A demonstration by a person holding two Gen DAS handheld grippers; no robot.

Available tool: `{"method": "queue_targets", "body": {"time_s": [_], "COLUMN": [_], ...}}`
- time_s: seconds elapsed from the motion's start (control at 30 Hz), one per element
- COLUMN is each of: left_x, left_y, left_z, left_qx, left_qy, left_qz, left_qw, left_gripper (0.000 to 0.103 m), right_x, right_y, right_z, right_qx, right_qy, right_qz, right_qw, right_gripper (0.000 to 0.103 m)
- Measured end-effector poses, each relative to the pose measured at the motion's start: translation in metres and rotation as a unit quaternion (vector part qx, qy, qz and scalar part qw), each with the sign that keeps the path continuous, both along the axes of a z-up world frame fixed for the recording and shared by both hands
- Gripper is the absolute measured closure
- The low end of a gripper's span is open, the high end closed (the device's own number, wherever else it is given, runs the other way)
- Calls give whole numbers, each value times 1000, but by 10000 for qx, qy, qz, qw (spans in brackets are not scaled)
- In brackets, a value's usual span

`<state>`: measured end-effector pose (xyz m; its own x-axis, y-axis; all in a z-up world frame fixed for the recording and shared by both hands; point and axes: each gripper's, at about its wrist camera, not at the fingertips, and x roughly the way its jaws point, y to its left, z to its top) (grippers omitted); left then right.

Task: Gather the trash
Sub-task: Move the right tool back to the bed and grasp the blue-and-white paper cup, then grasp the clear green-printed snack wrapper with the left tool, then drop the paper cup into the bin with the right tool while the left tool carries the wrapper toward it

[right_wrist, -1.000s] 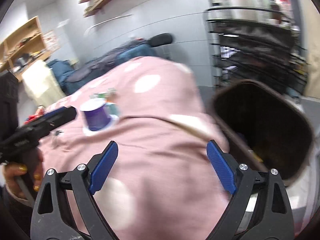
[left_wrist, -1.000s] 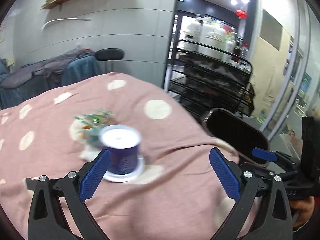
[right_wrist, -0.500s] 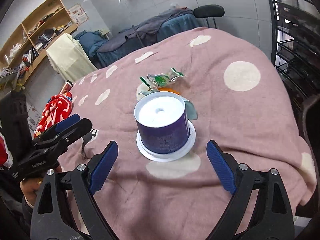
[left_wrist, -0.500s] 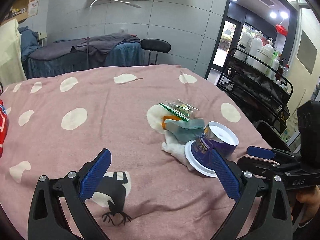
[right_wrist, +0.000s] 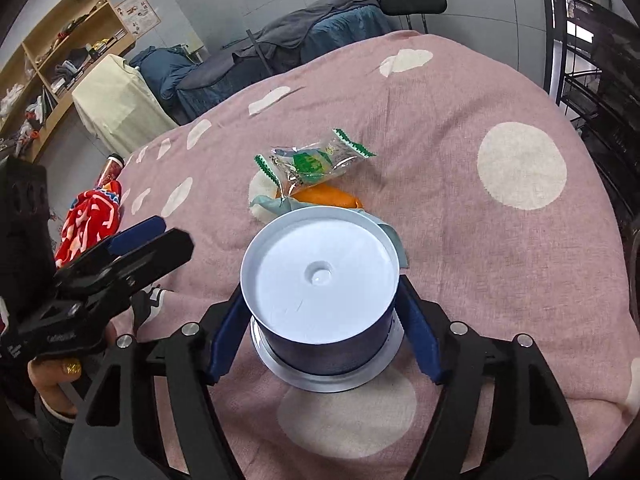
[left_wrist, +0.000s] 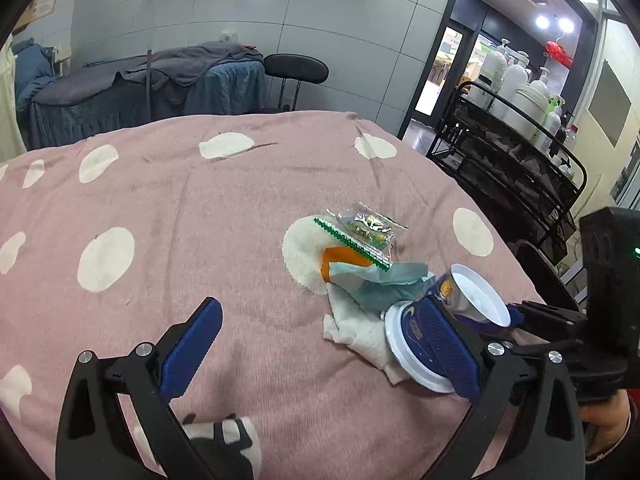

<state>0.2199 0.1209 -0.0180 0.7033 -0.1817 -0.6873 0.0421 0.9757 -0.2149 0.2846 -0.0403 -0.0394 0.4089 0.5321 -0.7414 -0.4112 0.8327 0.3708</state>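
An upside-down purple cup (right_wrist: 320, 272) with a white base and wide white rim stands on the pink dotted blanket (right_wrist: 460, 240). My right gripper (right_wrist: 320, 320) is closing on it, a blue pad against each side of the cup's wall. Behind the cup lie a clear green-edged wrapper (right_wrist: 316, 160), an orange piece (right_wrist: 328, 196) and a teal scrap (left_wrist: 384, 280), with a white tissue (left_wrist: 360, 332) beside them. My left gripper (left_wrist: 318, 308) hangs open over the blanket left of the cup (left_wrist: 476, 300), nothing between its fingers.
A black wire rack (left_wrist: 520, 152) with bottles stands off the blanket's right edge. A red patterned cloth (right_wrist: 92, 220) and a bottle (right_wrist: 112, 164) lie at the far left. A black stool (left_wrist: 296, 68) and a covered bed stand behind.
My right gripper swung from the dark bin over to the cup and narrowed around it. My left gripper moved left, so the trash now sits by its right finger.
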Motion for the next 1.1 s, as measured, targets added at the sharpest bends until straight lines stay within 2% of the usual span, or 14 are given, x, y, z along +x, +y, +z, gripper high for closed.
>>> {"method": "queue_targets", "body": {"time_s": [0.23,0.33,0.4,0.53,0.63,0.7,0.77,0.93,1.03,1.1], "left_x": [48,72,85,105,108,103,101,89,76,68], "left_y": [-24,-35,-43,-52,-54,-54,-51,-38,-29,-31], "left_z": [0,-8,-14,-26,-32,-30,-28,-21,-7,3], "left_qx": [254,305,506,796,983,1166,1185,885,646,680], "left_qy": [209,487,675,982,1012,900,851,701,422,194], "left_qz": [-717,-1106,-1286,-1418,-1376,-1260,-1168,-1011,-743,-598], "left_qw": [9969,9922,9881,9818,9804,9810,9824,9884,9942,9957], "left_gripper": [5,6,5,6,10,31,39,42,43,43], "right_x": [-26,-37,-42,-49,-54,-56,-56,-62,-68,-72], "right_y": [-31,-46,-51,-63,-70,-73,-72,-74,-79,-84], "right_z": [27,35,38,44,45,47,47,49,50,51], "right_qx": [323,384,350,378,435,443,464,536,602,636], "right_qy": [-333,-401,-463,-527,-520,-540,-558,-620,-672,-711], "right_qz": [-145,-199,-231,-294,-328,-356,-376,-411,-449,-500], "right_qw": [9988,9983,9980,9975,9972,9969,9967,9958,9949,9942], "right_gripper": [33,32,32,32,32,32,32,32,32,32]}}
